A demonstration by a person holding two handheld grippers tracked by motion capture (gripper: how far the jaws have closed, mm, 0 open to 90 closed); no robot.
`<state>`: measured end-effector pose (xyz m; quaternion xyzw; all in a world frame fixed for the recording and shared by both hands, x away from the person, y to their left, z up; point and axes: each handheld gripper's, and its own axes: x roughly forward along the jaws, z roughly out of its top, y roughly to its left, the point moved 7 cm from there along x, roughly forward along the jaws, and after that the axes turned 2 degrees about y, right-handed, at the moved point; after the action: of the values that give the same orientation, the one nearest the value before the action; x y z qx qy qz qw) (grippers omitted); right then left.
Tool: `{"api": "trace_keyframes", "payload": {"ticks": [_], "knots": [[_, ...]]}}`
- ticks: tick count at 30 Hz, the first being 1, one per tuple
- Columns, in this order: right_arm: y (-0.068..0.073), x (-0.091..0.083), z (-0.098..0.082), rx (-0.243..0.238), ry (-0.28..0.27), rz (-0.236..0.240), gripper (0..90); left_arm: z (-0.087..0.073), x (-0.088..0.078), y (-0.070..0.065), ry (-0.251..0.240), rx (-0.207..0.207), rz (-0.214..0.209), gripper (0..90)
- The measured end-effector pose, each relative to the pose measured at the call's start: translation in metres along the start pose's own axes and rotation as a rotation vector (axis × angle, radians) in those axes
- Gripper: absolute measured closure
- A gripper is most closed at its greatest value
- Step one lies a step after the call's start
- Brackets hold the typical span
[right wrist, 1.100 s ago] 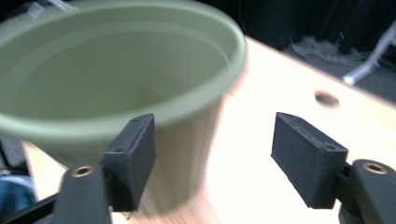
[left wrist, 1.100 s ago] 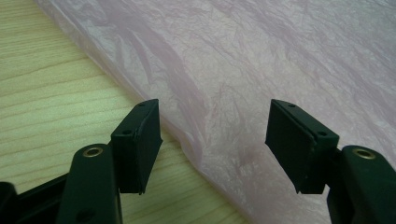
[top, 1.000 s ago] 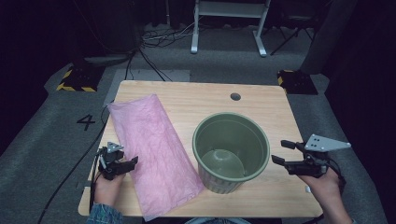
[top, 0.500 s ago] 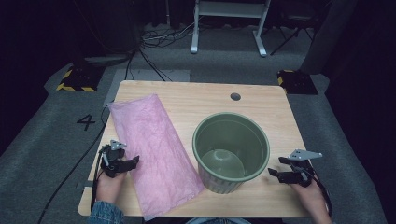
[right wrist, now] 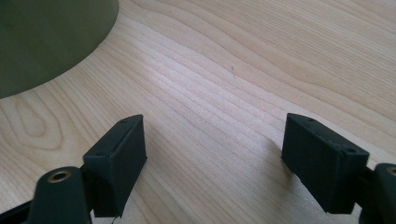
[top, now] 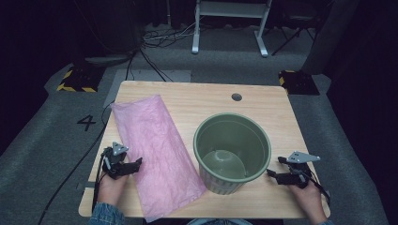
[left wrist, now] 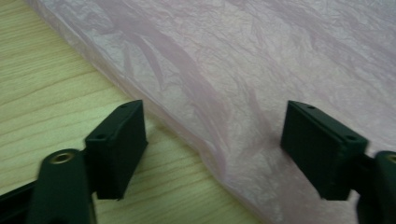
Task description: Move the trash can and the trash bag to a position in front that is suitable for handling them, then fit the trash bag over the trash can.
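The left gripper [top: 133, 165] lay low at the near left of the wooden table [top: 197, 101], its 2 jaws spread wide after having just been opening. In the left gripper view the crinkled edge of the pink sheet [left wrist: 261, 70] ran between them: 1 jaw stood over bare wood, the other over the sheet, and neither pad pressed on it. Whether the jaw tips touched the surface could not be told.

The right gripper [top: 274, 168] sat at the near right, just beside the green pot [top: 232, 154], with its jaws pointing toward the pot's base. They too stood wide, having just been opening, with nothing but bare wood between them in the right gripper view, where the pot's wall [right wrist: 46, 42] showed at the upper left, apart from both jaws.

The sheet lay flat, slanting from the far left toward the near middle, beside the pot.
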<state>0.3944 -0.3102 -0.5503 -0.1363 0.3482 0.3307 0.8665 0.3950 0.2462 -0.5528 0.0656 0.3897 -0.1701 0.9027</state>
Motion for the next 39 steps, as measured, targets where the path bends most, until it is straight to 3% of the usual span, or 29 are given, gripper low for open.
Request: {"api": "trace_keyframes", "payload": {"ticks": [10,11,13,16,20,23,28,32,36,38,39], "knots": [[0.0,0.0,0.0,0.002,0.0,-0.002,21.8,0.003,0.0,-0.001,0.019,-0.024,0.018,22.2],[0.0,0.0,0.0,0.003,0.0,-0.002,21.8,0.003,-0.001,-0.002,0.018,-0.026,0.015,25.2],[0.0,0.001,0.0,0.005,-0.001,-0.003,21.8,0.006,-0.001,-0.005,0.008,-0.044,-0.033,28.4],[0.0,0.001,0.0,0.005,-0.001,-0.004,21.8,0.009,-0.003,-0.008,-0.01,-0.036,-0.034,25.4],[0.0,0.001,0.0,0.006,-0.002,-0.003,21.8,0.007,0.003,-0.006,0.022,-0.04,-0.01,21.4],[0.0,0.001,0.001,0.006,-0.002,-0.002,21.9,0.008,0.004,-0.006,0.039,-0.017,0.019,21.6],[0.0,0.001,0.001,0.006,-0.002,-0.002,21.9,0.009,0.005,-0.01,0.048,-0.033,0.026,21.2],[0.0,0.001,0.001,0.006,-0.002,-0.002,21.9,0.009,0.0,-0.022,0.058,-0.047,0.049,42.3],[0.0,0.001,0.0,0.006,-0.002,-0.002,21.9,0.005,-0.002,-0.025,0.011,-0.062,0.057,50.9],[0.0,0.001,0.001,0.006,-0.002,-0.002,21.9,0.004,-0.004,-0.026,0.012,-0.055,0.061,69.2],[0.0,0.001,0.001,0.006,-0.002,-0.002,21.9,0.004,-0.004,-0.026,0.008,-0.054,0.061,73.3]]}}
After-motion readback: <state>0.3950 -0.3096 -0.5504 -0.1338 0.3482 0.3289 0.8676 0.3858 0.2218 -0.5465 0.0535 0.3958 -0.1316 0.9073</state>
